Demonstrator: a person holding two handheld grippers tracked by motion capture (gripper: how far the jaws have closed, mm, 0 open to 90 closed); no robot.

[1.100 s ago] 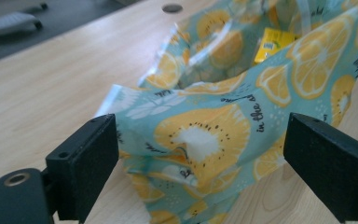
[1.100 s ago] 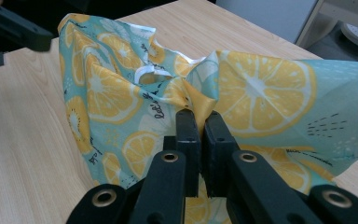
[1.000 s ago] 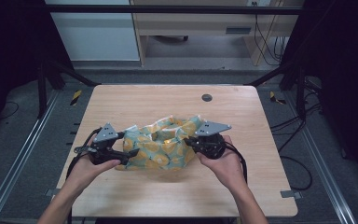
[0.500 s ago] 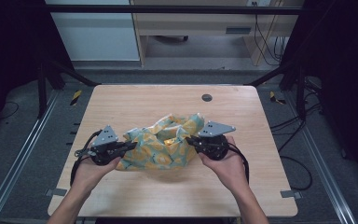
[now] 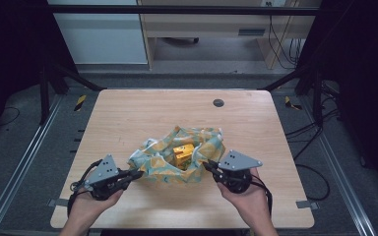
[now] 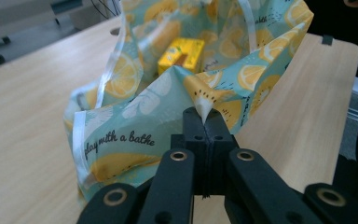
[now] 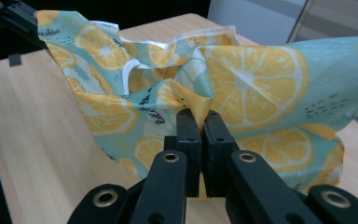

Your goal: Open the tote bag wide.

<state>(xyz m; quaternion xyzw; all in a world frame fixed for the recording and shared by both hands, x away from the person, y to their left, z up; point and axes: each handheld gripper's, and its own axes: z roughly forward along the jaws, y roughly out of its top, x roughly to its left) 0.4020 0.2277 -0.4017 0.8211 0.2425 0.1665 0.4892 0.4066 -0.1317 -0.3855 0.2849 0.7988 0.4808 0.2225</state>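
Observation:
A teal cloth bag printed with lemon slices (image 5: 163,160) lies crumpled near the table's front middle, its mouth pulled open. Inside it sits a small yellow carton (image 5: 183,153), also in the left gripper view as a yellow carton (image 6: 181,52). My left gripper (image 5: 137,173) is shut on the bag's left edge; its jaws pinch a fold of the bag (image 6: 135,112). At the bag's right edge my right gripper (image 5: 208,166) is shut on the fabric, with the lemon-print bag (image 7: 256,79) rising above the closed jaws.
The wooden table (image 5: 128,113) has a round dark grommet (image 5: 218,103) at the back right. Black frame posts stand at both sides, and cables lie on the floor to the right.
Both grippers have drawn apart and toward the table's front, the left one farther left. The bag is stretched open between them and the yellow carton inside is now exposed.

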